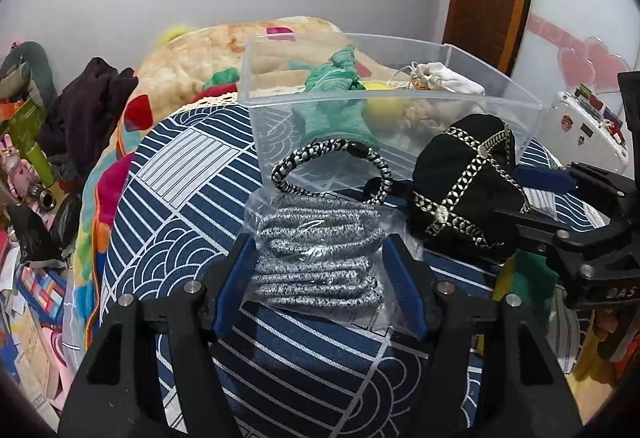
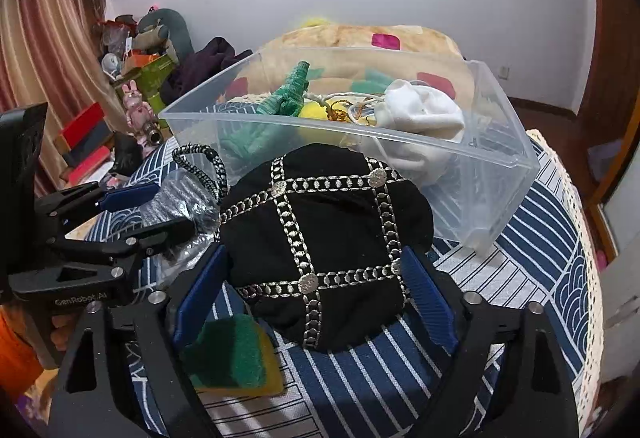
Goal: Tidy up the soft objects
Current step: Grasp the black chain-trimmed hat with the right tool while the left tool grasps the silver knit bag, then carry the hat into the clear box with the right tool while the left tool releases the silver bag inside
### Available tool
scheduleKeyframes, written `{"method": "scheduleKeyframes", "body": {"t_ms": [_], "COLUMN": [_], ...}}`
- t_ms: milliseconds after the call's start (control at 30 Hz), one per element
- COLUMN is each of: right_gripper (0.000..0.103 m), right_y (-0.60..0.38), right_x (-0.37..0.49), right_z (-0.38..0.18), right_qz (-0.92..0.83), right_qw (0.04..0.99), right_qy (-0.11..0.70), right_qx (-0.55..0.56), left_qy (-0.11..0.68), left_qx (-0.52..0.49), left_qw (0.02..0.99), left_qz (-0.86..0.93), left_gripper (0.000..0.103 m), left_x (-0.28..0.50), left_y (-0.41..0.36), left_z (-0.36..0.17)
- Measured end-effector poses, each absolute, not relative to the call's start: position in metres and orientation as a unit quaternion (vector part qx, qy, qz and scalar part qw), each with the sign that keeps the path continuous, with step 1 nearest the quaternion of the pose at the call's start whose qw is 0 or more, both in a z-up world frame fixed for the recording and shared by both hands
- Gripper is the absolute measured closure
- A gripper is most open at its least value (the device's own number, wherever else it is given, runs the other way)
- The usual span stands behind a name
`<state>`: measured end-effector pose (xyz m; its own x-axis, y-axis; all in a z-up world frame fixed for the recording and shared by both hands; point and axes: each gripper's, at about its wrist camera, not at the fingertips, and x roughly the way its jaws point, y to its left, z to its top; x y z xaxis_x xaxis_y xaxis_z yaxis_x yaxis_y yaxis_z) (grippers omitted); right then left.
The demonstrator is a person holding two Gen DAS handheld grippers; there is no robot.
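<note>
Blue-and-white patterned bedding (image 1: 192,174) carries a clear plastic bin (image 1: 516,106) holding a green cloth (image 1: 336,78), a yellow ball (image 1: 384,106) and a white pouch (image 2: 420,110). My left gripper (image 1: 318,278) stands wide open, its blue pads flanking a bagged grey cord bundle (image 1: 320,250); contact I cannot tell. My right gripper (image 2: 316,294) gapes equally, straddling a black embroidered cap (image 2: 324,238). Beside its left pad lies a green-and-yellow sponge (image 2: 232,358).

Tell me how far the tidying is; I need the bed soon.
Done: green cloth, yellow ball and white pouch lie in the clear bin. In hand: left gripper open around bagged cord, right gripper open around black cap. Left: bracelet, sponge.
</note>
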<state>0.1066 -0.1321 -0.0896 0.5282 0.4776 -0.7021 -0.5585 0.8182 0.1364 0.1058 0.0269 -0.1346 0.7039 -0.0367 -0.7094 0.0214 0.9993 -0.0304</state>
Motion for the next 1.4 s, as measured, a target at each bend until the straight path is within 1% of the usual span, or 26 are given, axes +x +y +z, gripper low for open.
{"method": "scheduleKeyframes", "body": {"t_ms": [33,67,133,167,233,333,467,533,633,867,1033,1067,1100,1133,1167,1200,1400], "right_gripper": [0.032,0.037,0.050,0.053,0.073,0.084,0.087,0.088,0.088,0.090,0.089,0.086,0.074,0.055,0.047,0.037,0.037], "right_y": [-0.131,-0.130,-0.132,-0.133,-0.137,-0.146,-0.154,-0.155,-0.157,-0.164,-0.164,-0.164,-0.165,-0.165,-0.164,-0.165,-0.166], "right_x": [0.106,0.105,0.106,0.106,0.107,0.109,0.103,0.099,0.093,0.087,0.089,0.090,0.093,0.093,0.093,0.094,0.096], "right_z": [-0.091,-0.093,-0.095,-0.097,-0.096,-0.092,-0.085,-0.083,-0.079,-0.062,-0.062,-0.063,-0.065,-0.066,-0.068,-0.068,-0.090], "right_qz": [0.297,0.296,0.296,0.295,0.291,0.294,0.296,0.298,0.300,0.303,0.296,0.297,0.298,0.298,0.295,0.291,0.285], "right_qw": [0.872,0.871,0.869,0.869,0.872,0.873,0.878,0.878,0.881,0.891,0.891,0.888,0.885,0.883,0.883,0.885,0.872], "right_qy": [0.385,0.387,0.390,0.390,0.389,0.387,0.375,0.372,0.365,0.338,0.344,0.351,0.358,0.364,0.365,0.363,0.398], "right_qx": [-0.059,-0.066,-0.069,-0.068,-0.063,-0.041,-0.037,-0.036,-0.033,-0.020,-0.023,-0.017,-0.012,-0.009,-0.006,-0.005,-0.019], "left_qy": [0.383,0.381,0.379,0.379,0.376,0.371,0.365,0.364,0.361,0.341,0.318,0.316,0.314,0.313,0.313,0.313,0.319], "left_qx": [-0.010,-0.009,-0.010,-0.012,-0.013,-0.011,-0.005,-0.005,-0.007,-0.014,-0.023,-0.024,-0.025,-0.027,-0.028,-0.028,-0.029], "left_qw": [0.924,0.924,0.925,0.925,0.926,0.928,0.930,0.930,0.931,0.938,0.945,0.946,0.947,0.947,0.947,0.947,0.945], "left_qz": [-0.015,-0.013,-0.014,-0.015,-0.021,-0.029,-0.036,-0.043,-0.053,-0.066,-0.067,-0.067,-0.067,-0.067,-0.066,-0.065,-0.063], "left_gripper": [0.038,0.038,0.039,0.041,0.047,0.052,0.061,0.066,0.069,0.070,0.070,0.070,0.070,0.070,0.070,0.070,0.070], "left_x": [0.105,0.104,0.102,0.101,0.098,0.092,0.082,0.077,0.071,0.058,0.054,0.055,0.055,0.055,0.055,0.055,0.055], "left_y": [0.026,0.026,0.025,0.026,0.025,0.024,0.020,0.018,0.016,0.014,0.016,0.017,0.018,0.018,0.018,0.018,0.019], "left_z": [-0.135,-0.135,-0.136,-0.135,-0.135,-0.134,-0.130,-0.127,-0.121,-0.100,-0.082,-0.081,-0.079,-0.078,-0.078,-0.078,-0.083]}}
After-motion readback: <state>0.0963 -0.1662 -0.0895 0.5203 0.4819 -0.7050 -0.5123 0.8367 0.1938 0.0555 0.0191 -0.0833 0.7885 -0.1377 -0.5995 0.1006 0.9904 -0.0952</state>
